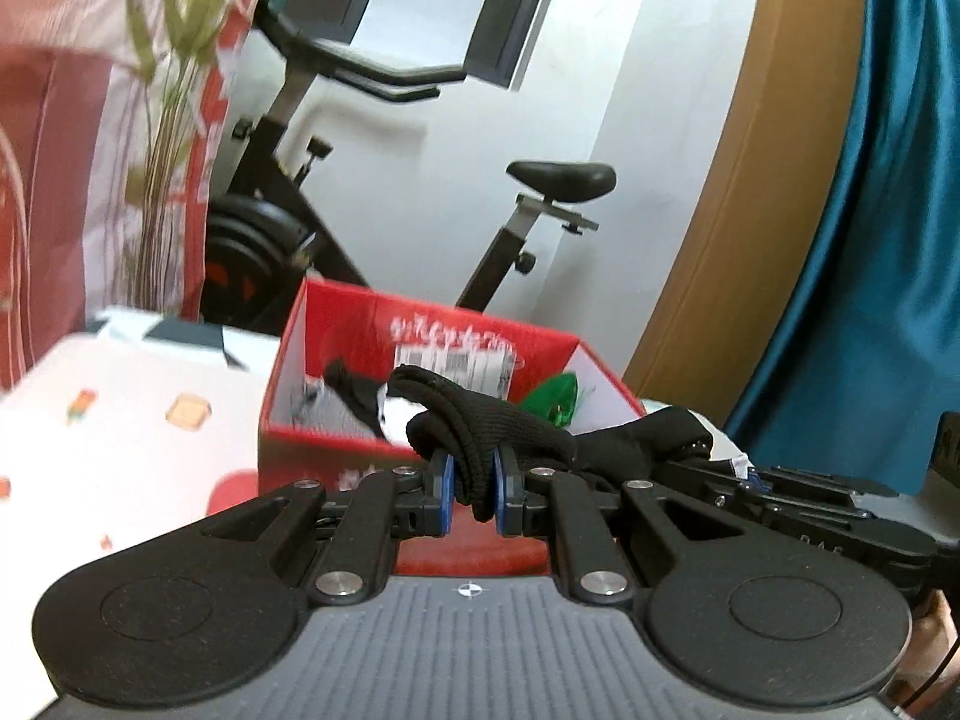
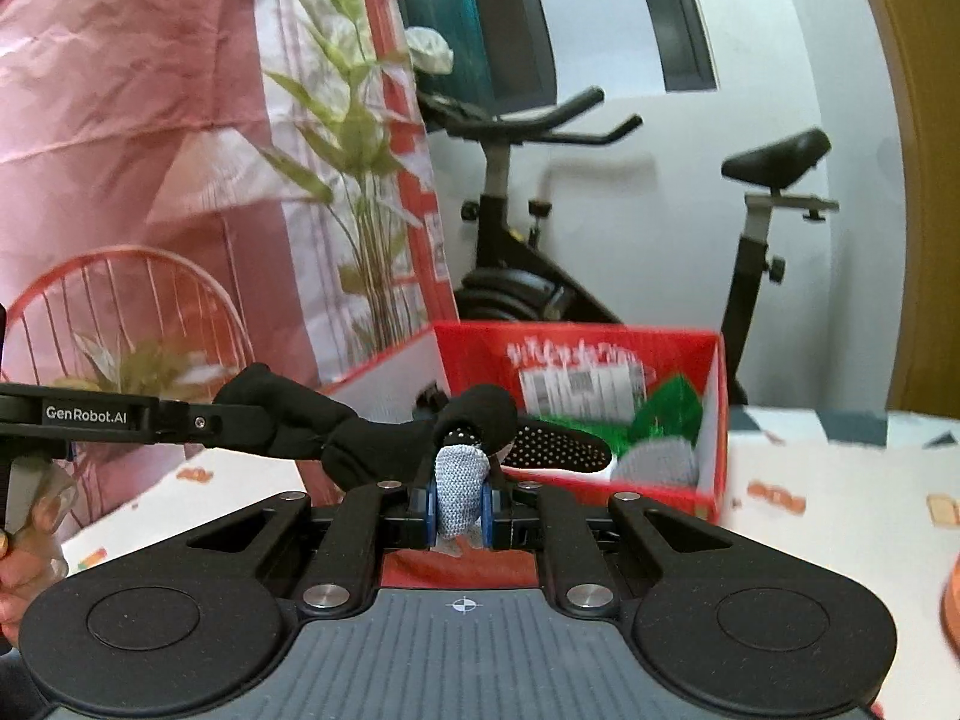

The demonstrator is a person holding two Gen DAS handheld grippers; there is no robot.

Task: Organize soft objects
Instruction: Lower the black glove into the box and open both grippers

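A black sock (image 2: 336, 438) hangs stretched between the two tongs, its long axis running side to side above the near edge of the counter (image 2: 828, 480). The left tongs (image 1: 471, 483) are clamped on its black cuff end; the right tongs (image 2: 459, 507) are clamped on its grey toe (image 2: 459, 480). The red box (image 2: 714, 420) lies straight ahead of both tongs, open side up, and already holds other socks and something green. The right tongs look slightly nearer its middle. The box's near wall stands between sock and opening, so the sock likely has to clear that rim. Open counter lies on either side of the box; an exercise bike (image 2: 600, 210) stands well behind.
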